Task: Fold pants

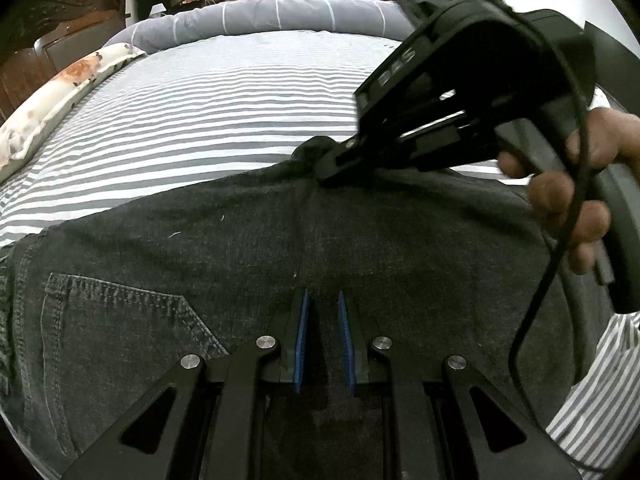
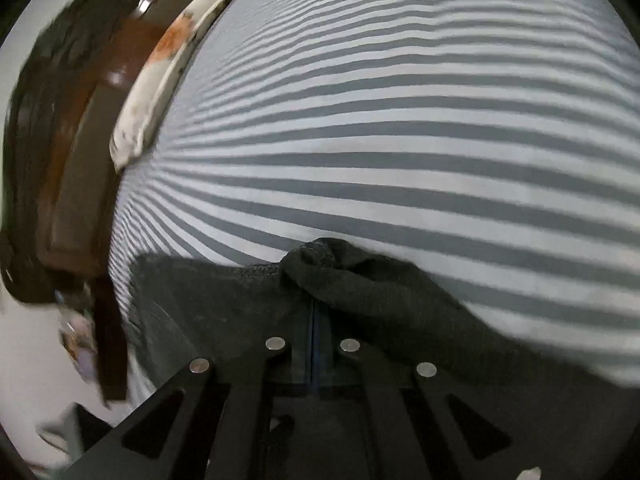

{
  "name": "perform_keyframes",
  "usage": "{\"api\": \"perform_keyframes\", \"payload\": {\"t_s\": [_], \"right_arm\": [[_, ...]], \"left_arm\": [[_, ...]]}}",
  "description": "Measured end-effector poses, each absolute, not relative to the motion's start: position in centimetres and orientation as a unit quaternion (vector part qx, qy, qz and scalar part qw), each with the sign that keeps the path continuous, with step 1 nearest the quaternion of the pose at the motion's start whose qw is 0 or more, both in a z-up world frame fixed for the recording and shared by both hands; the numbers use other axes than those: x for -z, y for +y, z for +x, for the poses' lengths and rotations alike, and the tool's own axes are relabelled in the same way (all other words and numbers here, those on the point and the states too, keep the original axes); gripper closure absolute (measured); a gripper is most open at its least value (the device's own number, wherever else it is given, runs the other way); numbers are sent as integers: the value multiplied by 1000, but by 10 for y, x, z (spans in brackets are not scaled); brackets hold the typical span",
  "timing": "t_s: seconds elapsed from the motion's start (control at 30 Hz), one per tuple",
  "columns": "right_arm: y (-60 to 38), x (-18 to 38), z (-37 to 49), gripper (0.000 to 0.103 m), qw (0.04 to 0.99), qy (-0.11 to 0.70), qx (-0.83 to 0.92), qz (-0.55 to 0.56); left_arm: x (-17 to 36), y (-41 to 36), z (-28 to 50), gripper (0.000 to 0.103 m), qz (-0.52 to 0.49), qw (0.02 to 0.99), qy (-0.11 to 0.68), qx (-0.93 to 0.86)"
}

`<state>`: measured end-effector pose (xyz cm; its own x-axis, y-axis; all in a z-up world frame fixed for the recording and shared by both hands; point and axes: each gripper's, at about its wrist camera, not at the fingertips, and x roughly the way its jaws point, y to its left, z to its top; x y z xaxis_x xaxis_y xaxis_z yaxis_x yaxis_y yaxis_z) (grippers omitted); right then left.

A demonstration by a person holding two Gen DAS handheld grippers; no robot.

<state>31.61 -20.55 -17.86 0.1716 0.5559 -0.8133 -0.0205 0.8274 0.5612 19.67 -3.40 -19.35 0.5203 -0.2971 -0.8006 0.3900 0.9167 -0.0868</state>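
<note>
Dark grey jeans (image 1: 200, 240) lie spread on a striped bed, with a back pocket (image 1: 120, 312) facing up at the left. My left gripper (image 1: 323, 300) stands low in the middle of the cloth; its blue pads (image 1: 304, 332) have a narrow gap filled with denim. A seam runs from there to the far edge. There my right gripper (image 1: 326, 168), held by a hand (image 1: 568, 200), is shut on a bunched fold of the pants. In the right wrist view the jaws of the right gripper (image 2: 314, 312) meet, and the pants (image 2: 200, 304) gather into a lump (image 2: 320, 256) just beyond the tips.
The grey and white striped sheet (image 1: 220, 112) stretches beyond the pants. A flowered pillow (image 1: 60, 92) lies along the left edge by a brown wooden bed frame (image 2: 80, 160). A rolled grey quilt (image 1: 280, 12) lines the far end. A black cable (image 1: 536, 304) hangs from the right gripper.
</note>
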Motion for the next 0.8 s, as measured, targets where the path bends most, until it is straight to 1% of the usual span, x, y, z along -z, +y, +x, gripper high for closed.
{"api": "perform_keyframes", "payload": {"t_s": [0.1, 0.27, 0.33, 0.37, 0.4, 0.43, 0.6, 0.7, 0.8], "right_arm": [[-214, 168, 305, 101, 754, 594, -175, 219], [-228, 179, 302, 102, 752, 599, -138, 238], [-237, 173, 297, 91, 754, 591, -134, 254], [-244, 163, 290, 78, 763, 578, -133, 257], [-249, 155, 283, 61, 769, 569, -134, 260], [-259, 145, 273, 56, 777, 557, -133, 263], [-349, 106, 190, 55, 804, 504, -101, 298], [-426, 99, 127, 55, 810, 482, -46, 330], [-488, 101, 66, 55, 808, 465, 14, 362]], "left_arm": [[194, -35, 193, 86, 57, 874, 442, 194], [195, -40, 192, 86, 75, 876, 438, 188], [195, -41, 191, 85, 78, 876, 436, 190], [195, -41, 190, 85, 79, 876, 435, 191], [195, -41, 190, 85, 81, 876, 435, 191], [195, -41, 190, 85, 82, 877, 434, 191], [193, -47, 184, 83, 105, 879, 430, 177], [188, -52, 176, 80, 131, 878, 429, 167], [181, -57, 165, 80, 146, 875, 429, 169]]}}
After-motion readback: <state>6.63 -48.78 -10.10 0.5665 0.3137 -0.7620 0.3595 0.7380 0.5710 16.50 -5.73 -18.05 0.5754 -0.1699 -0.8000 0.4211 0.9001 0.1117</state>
